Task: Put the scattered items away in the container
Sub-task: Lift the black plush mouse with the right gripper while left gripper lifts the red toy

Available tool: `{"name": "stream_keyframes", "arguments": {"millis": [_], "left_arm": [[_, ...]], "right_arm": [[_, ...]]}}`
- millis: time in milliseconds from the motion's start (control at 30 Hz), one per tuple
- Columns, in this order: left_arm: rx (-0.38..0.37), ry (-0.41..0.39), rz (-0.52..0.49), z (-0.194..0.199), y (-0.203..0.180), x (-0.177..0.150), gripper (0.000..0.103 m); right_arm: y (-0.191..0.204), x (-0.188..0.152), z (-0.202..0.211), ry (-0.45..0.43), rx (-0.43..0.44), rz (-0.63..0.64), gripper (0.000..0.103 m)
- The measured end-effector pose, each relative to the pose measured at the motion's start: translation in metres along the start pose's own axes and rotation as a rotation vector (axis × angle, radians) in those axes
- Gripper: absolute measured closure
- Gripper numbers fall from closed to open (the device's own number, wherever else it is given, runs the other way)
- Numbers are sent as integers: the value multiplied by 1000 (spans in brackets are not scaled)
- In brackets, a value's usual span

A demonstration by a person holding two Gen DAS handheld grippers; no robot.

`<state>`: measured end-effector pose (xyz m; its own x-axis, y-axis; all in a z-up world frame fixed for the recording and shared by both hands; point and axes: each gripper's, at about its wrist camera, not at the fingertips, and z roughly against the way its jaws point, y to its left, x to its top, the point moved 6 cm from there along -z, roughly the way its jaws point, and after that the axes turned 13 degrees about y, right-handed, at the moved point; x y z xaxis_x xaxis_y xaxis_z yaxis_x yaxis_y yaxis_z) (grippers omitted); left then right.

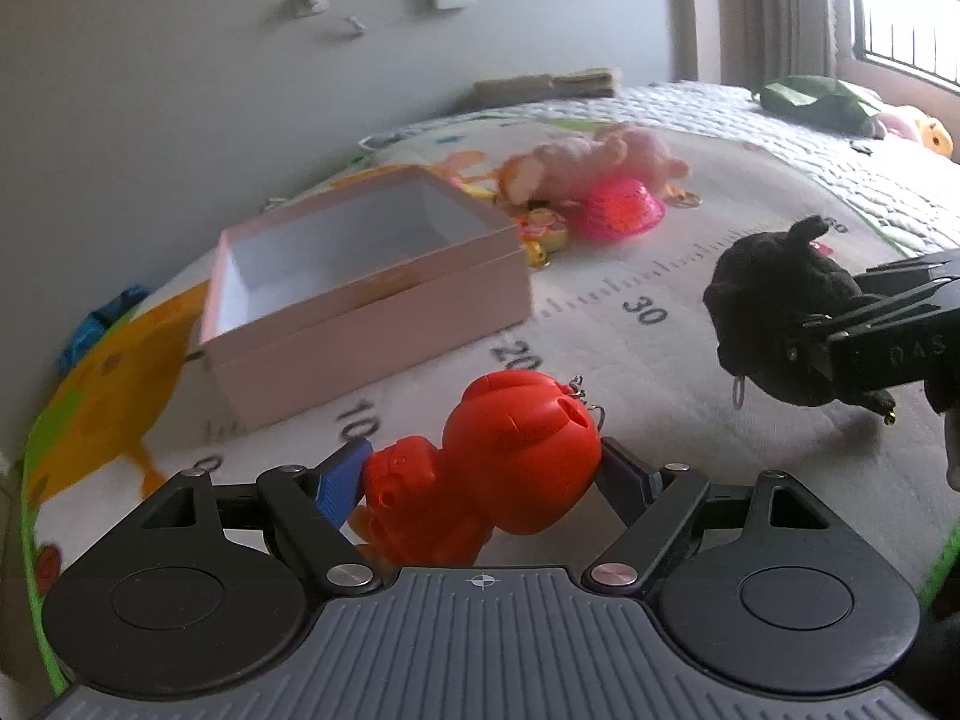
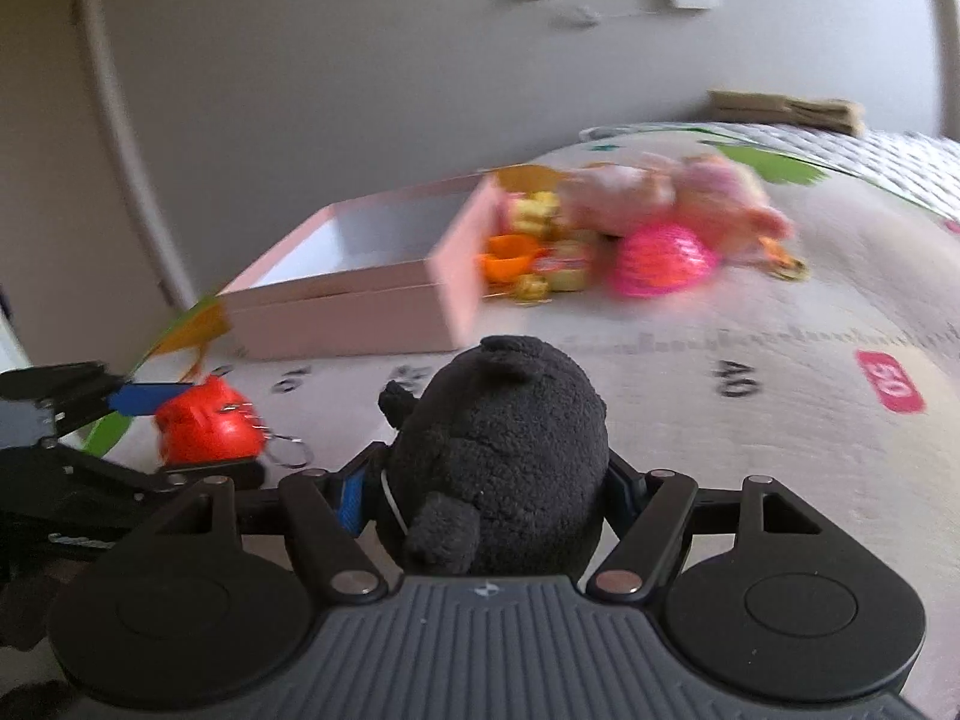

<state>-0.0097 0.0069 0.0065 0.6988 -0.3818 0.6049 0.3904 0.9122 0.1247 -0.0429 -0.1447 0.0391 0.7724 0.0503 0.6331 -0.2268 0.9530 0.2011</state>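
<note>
A hard, smooth orange plastic toy point(image 1: 510, 456) is clamped in the left gripper point(image 1: 480, 474), jaws pressed on its round head; it is probably light but slippery. A soft black plush point(image 2: 504, 456) is squeezed across its body by the right gripper point(image 2: 492, 486). Both are held near the open pink box point(image 1: 360, 294), seemingly empty.
</note>
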Motion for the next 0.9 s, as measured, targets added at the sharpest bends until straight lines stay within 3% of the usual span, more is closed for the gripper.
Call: {"name": "stream_keyframes", "arguments": {"millis": [333, 900], "left_arm": [[-4, -7, 30, 23, 25, -31, 18], [6, -4, 71, 29, 42, -46, 18]], "right_arm": [[67, -9, -12, 84, 16, 114, 32], [86, -11, -32, 132, 29, 115, 32]]}}
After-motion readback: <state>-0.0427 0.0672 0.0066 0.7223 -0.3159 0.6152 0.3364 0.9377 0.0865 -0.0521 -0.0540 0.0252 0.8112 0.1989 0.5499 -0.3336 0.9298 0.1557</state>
